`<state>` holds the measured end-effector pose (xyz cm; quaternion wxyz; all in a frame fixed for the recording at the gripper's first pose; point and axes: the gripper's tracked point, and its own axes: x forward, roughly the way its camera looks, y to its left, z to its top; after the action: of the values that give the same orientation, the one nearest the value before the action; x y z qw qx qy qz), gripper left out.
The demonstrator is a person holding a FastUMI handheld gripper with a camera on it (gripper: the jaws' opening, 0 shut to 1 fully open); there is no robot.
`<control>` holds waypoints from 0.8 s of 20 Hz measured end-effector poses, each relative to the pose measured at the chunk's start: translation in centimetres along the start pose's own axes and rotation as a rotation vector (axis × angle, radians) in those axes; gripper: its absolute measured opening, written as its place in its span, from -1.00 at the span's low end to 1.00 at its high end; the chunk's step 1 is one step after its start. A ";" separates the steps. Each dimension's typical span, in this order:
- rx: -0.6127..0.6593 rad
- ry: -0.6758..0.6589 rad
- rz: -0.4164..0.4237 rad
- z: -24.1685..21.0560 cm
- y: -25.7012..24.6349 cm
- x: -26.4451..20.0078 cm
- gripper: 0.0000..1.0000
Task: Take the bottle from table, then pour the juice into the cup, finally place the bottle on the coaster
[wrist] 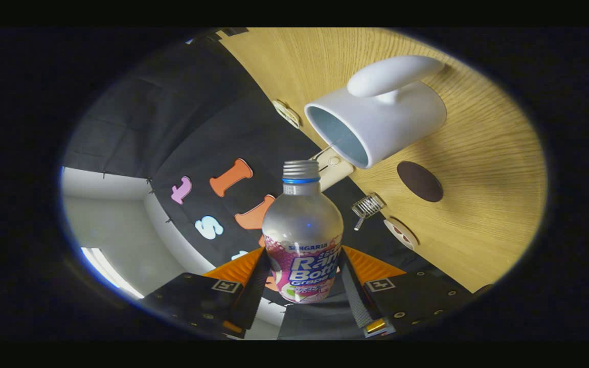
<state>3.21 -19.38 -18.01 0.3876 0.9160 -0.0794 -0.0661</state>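
Note:
My gripper (302,278) is shut on a silver aluminium bottle (302,230) with a purple and blue label; both fingers press its lower body. The bottle has a ridged silver cap with a blue ring (300,171) and is held off the table. The whole view is rolled, so the wooden table (478,214) slants across the upper right. Just beyond the bottle's cap stands a white cup (381,115) with a thick handle, its pale blue inside facing the bottle. A dark round coaster (420,181) lies on the table beside the cup, past the right finger.
Along the table's edge by the booth wall sit small objects: a cream box-like item (335,168), a small wire whisk-like piece (366,207), a round white disc (401,232) and another pale disc (287,113). A pale wall and floor lie beyond the left finger.

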 end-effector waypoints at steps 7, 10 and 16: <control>0.046 -0.004 0.027 0.3 0.6 0.2 0.47; 0.071 -0.012 0.036 0.7 1.3 0.4 0.47; 0.088 -0.023 0.052 1.3 2.2 0.6 0.47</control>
<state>3.37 -21.94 -17.32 0.3474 0.9290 -0.1106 -0.0630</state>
